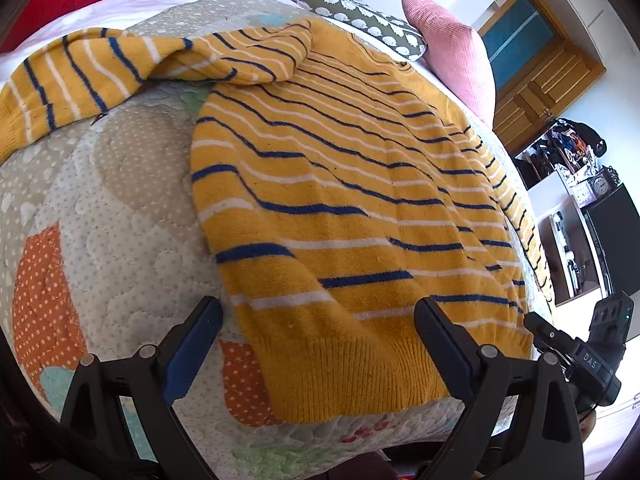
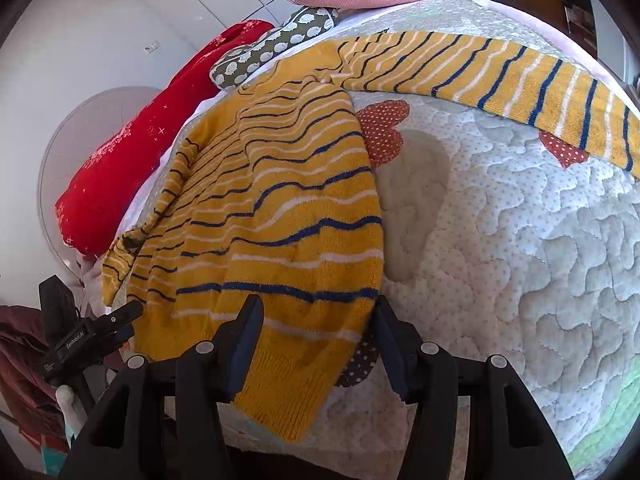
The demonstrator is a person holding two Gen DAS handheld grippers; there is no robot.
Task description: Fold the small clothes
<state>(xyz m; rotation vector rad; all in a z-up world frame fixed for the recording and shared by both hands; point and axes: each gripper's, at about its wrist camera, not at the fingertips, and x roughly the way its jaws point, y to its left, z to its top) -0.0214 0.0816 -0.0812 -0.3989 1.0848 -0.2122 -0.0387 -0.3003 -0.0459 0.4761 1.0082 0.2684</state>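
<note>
A small yellow knit sweater (image 1: 340, 184) with blue and white stripes lies flat on a quilted bedspread (image 1: 120, 208). Its left sleeve (image 1: 80, 72) stretches out to the left in the left wrist view. In the right wrist view the sweater (image 2: 280, 220) lies left of centre and its other sleeve (image 2: 500, 76) stretches out to the right. My left gripper (image 1: 318, 320) is open over the sweater's left hem corner. My right gripper (image 2: 318, 320) is open over the right hem corner. Neither holds cloth.
A pink pillow (image 1: 448, 40), a grey patterned cushion (image 1: 360, 20) and a red pillow (image 2: 140, 140) lie at the head of the bed. A wooden door (image 1: 536, 64) and a cluttered shelf (image 1: 568, 160) stand to the right. The bed edge is just below my grippers.
</note>
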